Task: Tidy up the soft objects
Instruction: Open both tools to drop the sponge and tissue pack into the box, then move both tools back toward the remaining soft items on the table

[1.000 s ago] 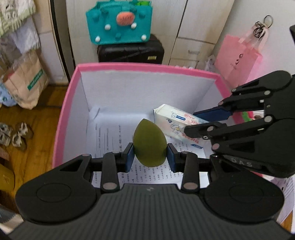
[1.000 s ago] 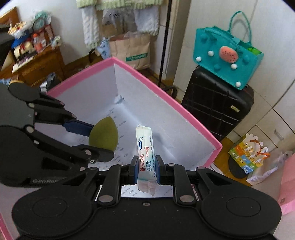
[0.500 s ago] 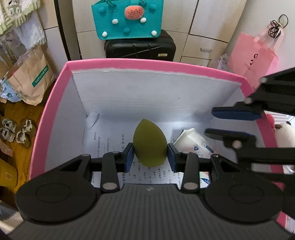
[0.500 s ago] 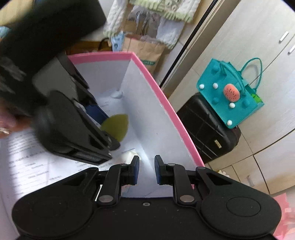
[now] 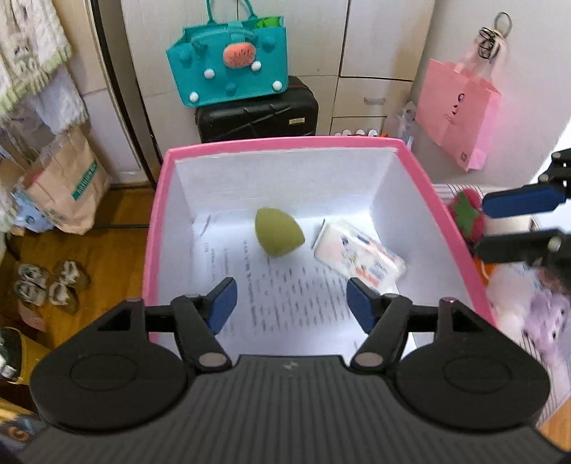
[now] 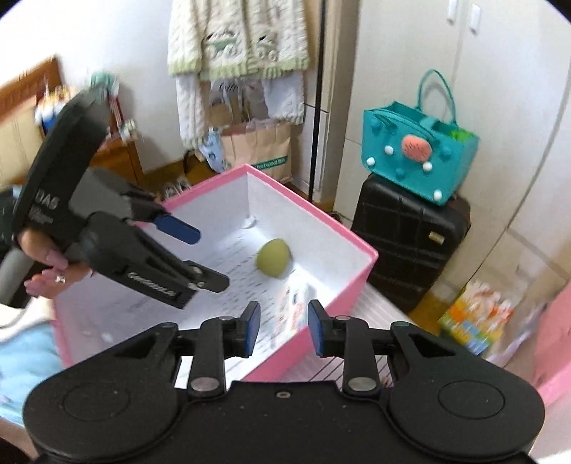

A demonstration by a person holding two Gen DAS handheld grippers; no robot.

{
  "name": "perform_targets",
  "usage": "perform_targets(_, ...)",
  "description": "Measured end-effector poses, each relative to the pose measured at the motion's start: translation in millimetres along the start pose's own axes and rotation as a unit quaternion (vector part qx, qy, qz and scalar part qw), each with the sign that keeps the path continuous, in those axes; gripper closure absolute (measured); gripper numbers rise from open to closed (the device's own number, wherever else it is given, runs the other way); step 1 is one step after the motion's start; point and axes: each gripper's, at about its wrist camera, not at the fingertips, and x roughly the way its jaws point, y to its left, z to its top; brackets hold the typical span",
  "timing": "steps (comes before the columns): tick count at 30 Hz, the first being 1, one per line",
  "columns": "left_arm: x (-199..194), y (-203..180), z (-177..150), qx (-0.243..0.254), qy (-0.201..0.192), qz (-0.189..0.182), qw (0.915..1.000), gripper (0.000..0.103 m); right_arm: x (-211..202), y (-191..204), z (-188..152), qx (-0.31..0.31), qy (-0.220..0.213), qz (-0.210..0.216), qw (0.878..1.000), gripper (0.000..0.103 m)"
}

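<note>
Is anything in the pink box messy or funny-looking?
Nothing looks broken or spilled. The green sponge lies tipped on its side, and the tissue pack sits crooked beside it, both on printed paper lining the pink box.

Bright, even indoor light; fisheye bends the edges, with motion blur throughout.

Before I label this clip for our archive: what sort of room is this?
Probably a bedroom or storage corner of a home: knitted clothes hang from a rack, a teal felt handbag sits on a black hard-shell suitcase beside pale cupboard doors, with small shoes on the wooden floor.
</note>
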Motion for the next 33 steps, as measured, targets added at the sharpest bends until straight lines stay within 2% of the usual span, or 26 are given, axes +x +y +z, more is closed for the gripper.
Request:
perform_targets(1,-9,-4,-3,0.009,-0.002,0.002,1.0000,0.034,-9,-2,-4,0.015,-0.003,0.006,1.000,0.060)
perform_targets(4,-39,-15,-15,0.033,0.005,-0.008,0.9994,0.032,-34,-2,-18,0.043,-0.008,0.016,0.999,0.057)
perform_targets(8,-86,-27,-35,0.037,-0.008,-0.053,0.9979,0.026,-65,4,-35,0.049,-0.003,0.021,0.999,0.056)
perform_targets(18,-167,-86,-81,0.134,-0.064,-0.047,0.9877,0.012,-140,28,-81,0.048,-0.025,0.027,0.998,0.049)
perform_targets(25,-189,-123,-115,0.174,-0.076,-0.054,0.9803,0.009,-173,41,-121,0.051,-0.031,-0.002,0.998,0.044)
perform_targets(33,-193,-160,-145,0.209,-0.064,-0.078,0.9726,0.009,-193,48,-179,0.072,-0.033,-0.030,0.996,0.041)
